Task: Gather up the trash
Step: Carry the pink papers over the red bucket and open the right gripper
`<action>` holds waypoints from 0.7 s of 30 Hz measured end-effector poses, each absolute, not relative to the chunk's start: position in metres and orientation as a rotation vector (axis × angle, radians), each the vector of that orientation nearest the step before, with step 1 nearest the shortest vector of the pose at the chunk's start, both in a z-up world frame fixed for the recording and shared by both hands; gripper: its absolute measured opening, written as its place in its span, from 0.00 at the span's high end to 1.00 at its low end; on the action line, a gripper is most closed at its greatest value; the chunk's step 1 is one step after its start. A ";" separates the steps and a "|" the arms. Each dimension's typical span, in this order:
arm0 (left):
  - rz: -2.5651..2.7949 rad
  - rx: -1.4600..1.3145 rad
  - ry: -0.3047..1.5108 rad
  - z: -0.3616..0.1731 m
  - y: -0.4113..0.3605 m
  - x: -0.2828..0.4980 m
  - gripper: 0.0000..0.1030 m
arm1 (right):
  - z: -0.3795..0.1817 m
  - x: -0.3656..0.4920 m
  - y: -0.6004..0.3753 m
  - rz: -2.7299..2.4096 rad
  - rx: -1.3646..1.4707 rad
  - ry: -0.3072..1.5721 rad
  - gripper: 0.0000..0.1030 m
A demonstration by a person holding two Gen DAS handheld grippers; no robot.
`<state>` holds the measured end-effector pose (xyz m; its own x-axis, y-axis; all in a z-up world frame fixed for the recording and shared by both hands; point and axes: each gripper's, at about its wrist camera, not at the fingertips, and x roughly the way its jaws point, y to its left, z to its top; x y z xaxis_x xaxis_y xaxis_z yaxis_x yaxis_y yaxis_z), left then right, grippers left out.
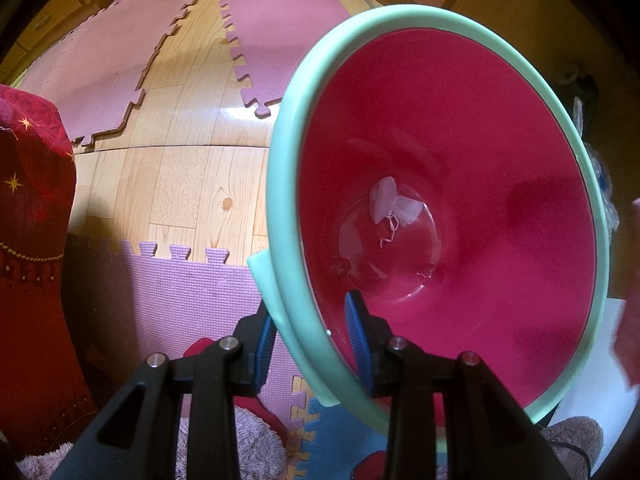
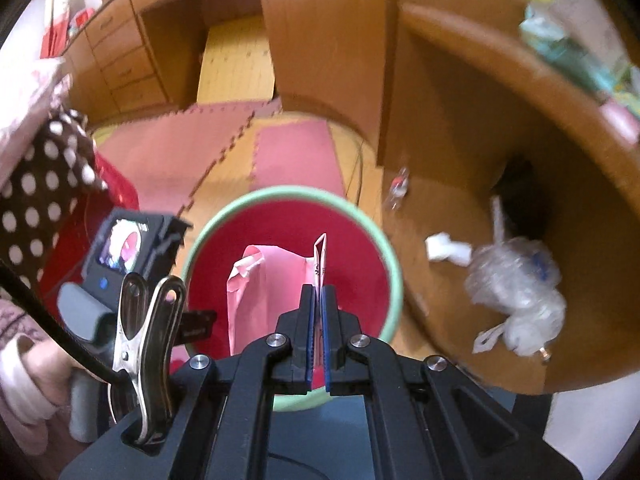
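Red bin (image 1: 460,128) with mint-green rim – seen tilted in the left wrist view, its mouth filling the right half of the picture. Left gripper (image 1: 316,344) clamped on the near rim, 1 blue pad outside the wall, 1 inside. At the bottom of the bin: 1 small white crumpled scrap with a thin string (image 1: 394,206).

Right gripper (image 2: 319,308) – jaws together, pinching a folded pink paper (image 2: 256,292) by its right edge; the sheet hangs in front of the bin's open mouth, its upper fold standing above the fingertips. Whether the paper touches the bin cannot be told.

On the curved wooden shelf (image 2: 440,288) to the right of the bin: 1 crumpled clear plastic bag (image 2: 516,292), blurred; 1 small white wad (image 2: 444,249) just beside it, to its left; farther off, 1 small clear bottle (image 2: 397,190) lying down.

Floor: wood-pattern flooring (image 1: 188,176) partly covered by pink puzzle mats (image 1: 100,68). Red fabric with gold stars (image 1: 32,208) at far left.
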<state>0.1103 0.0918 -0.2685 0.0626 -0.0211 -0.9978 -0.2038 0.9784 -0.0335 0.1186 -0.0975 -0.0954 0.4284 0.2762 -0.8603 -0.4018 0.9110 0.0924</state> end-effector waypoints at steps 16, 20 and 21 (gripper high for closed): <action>0.137 -0.183 1.506 -0.269 0.092 0.112 0.66 | -0.169 0.114 -0.079 0.407 -0.165 1.226 0.95; 0.134 -0.180 1.505 -0.269 0.092 0.112 0.66 | -0.172 0.111 -0.077 0.395 -0.209 1.223 0.95; 0.134 -0.179 1.505 -0.269 0.091 0.112 0.66 | -0.172 0.110 -0.077 0.396 -0.217 1.221 0.95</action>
